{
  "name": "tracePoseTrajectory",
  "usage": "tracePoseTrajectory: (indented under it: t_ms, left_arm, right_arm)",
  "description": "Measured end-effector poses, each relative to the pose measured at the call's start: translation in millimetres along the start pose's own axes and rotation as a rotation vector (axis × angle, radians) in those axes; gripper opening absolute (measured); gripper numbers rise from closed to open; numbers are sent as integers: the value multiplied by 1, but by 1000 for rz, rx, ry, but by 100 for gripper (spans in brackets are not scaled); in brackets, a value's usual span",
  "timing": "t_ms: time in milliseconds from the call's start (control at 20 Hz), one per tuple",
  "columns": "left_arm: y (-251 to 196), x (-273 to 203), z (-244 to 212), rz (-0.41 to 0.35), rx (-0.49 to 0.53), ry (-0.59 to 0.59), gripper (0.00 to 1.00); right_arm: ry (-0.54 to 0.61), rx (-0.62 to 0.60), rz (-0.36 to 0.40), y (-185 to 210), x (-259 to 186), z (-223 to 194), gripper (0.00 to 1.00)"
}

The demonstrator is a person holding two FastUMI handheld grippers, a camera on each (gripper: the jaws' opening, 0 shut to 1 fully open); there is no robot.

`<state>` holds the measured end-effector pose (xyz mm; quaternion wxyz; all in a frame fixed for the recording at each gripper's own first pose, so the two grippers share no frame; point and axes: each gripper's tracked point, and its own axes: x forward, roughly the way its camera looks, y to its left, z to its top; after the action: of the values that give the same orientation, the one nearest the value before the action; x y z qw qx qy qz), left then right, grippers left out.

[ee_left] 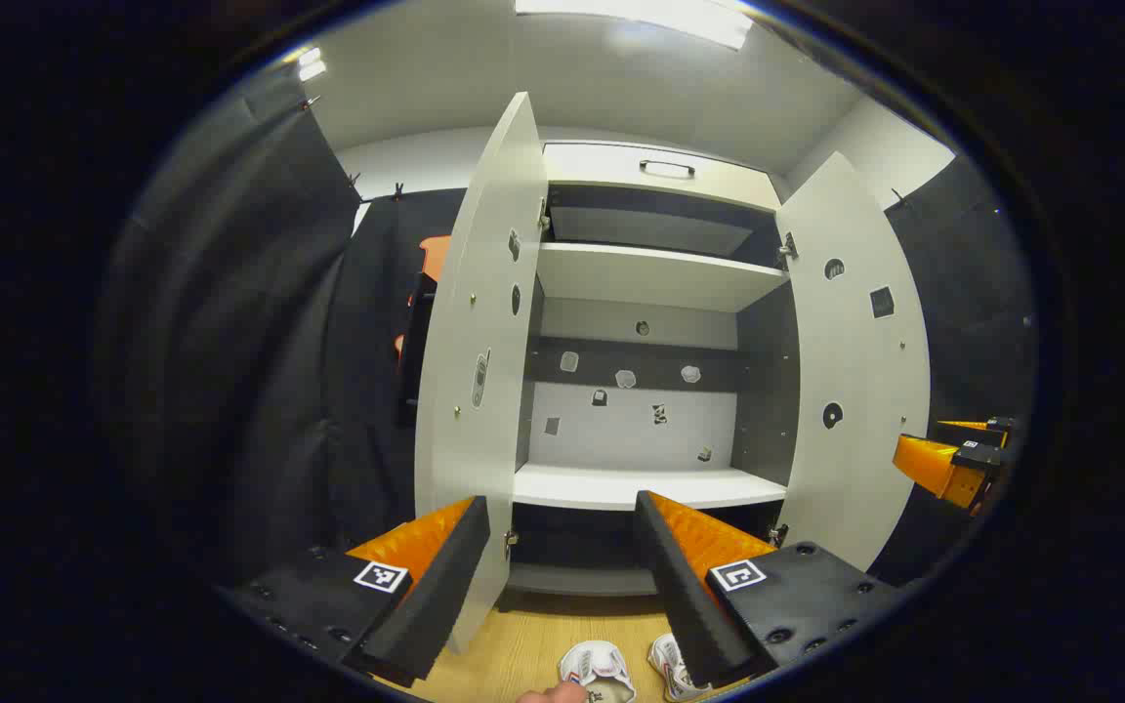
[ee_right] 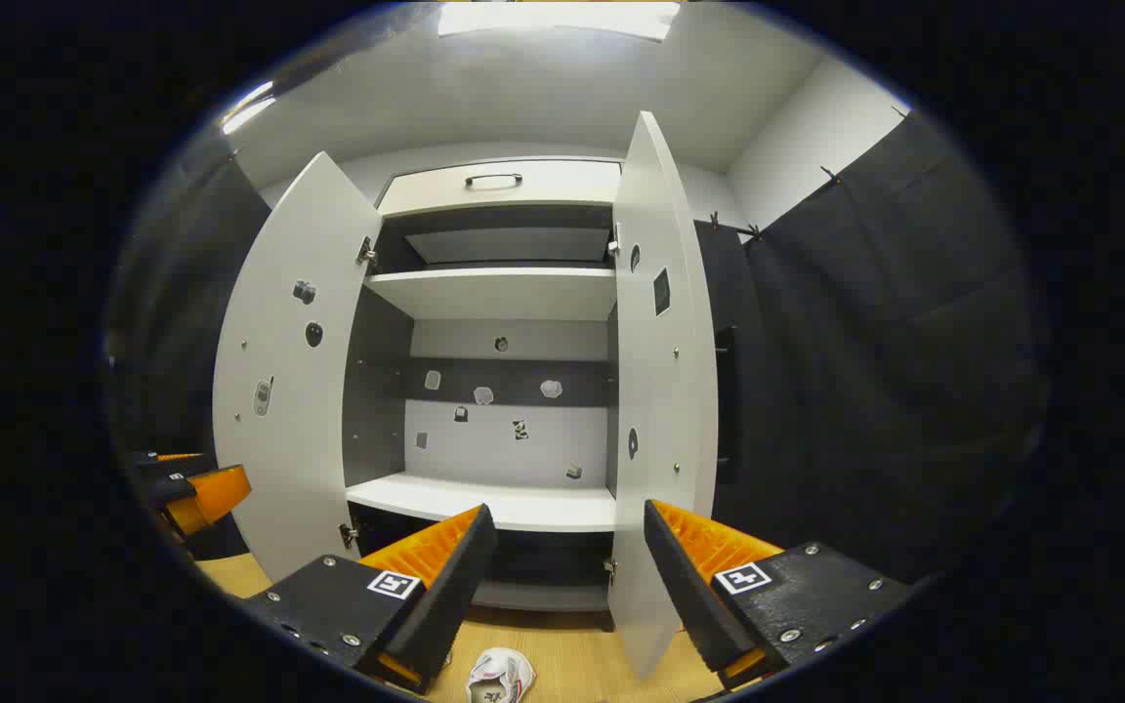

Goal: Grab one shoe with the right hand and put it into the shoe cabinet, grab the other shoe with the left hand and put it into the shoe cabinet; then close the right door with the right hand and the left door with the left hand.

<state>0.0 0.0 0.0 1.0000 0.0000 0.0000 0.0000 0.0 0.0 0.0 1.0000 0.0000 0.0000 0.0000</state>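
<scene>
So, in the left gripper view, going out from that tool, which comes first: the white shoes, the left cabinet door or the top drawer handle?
1. White shoes: on the wooden floor, just below the left tool.
2. Open white left cabinet door: ahead, to the left.
3. Dark metal drawer handle: farthest, up at the cabinet's top.

Both gripper views face the open shoe cabinet (ee_left: 641, 391) from near, side by side.

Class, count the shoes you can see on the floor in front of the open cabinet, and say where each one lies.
2. One white shoe lies on the wooden floor before the cabinet; the second shoe lies just beside it, partly hidden behind the left gripper.
</scene>
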Motion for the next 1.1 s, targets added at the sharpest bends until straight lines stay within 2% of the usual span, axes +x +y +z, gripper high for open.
tracePoseTrajectory:
  t_ms: [150, 200, 400, 550, 600, 800, 850, 900, 950, 1050, 1100]
  left_arm:
    - [2, -1, 0, 3, 1, -2, 96]
    - [2, 0, 0, 3, 3, -2, 99]
    - [2, 0, 1, 0, 9, -3, 96]
    - [2, -2, 1, -1, 9, -2, 99]
    - [3, -1, 0, -1, 8, -2, 96]
    - [3, -1, 0, 0, 8, -1, 96]
    - [4, 0, 0, 1, 7, -1, 99]
    - [4, -1, 0, 1, 6, -2, 96]
    - [4, -1, 0, 2, 5, -2, 99]
    - [5, 0, 1, 3, 5, -4, 96]
    - [5, 0, 0, 4, 8, -5, 99]
  right_arm:
    - [-6, 2, -2, -1, 0, 2, 94]
    - [-6, 4, -3, -1, -1, 1, 93]
    - [-4, 7, -2, 0, -2, 0, 93]
    - [-5, 3, -3, 0, -2, 0, 93]
    - [-5, 2, -3, 1, -2, 0, 94]
    - [-6, 2, 1, 3, -2, 1, 93]
    - [-6, 1, 2, 3, -2, 1, 93]
    - [-5, -1, 3, 4, 0, 1, 93]
    - [-4, -3, 5, 5, 1, 0, 93]
    - [4, -12, 13, 9, 3, -4, 93]
    - [11, -19, 17, 11, 6, -8, 94]
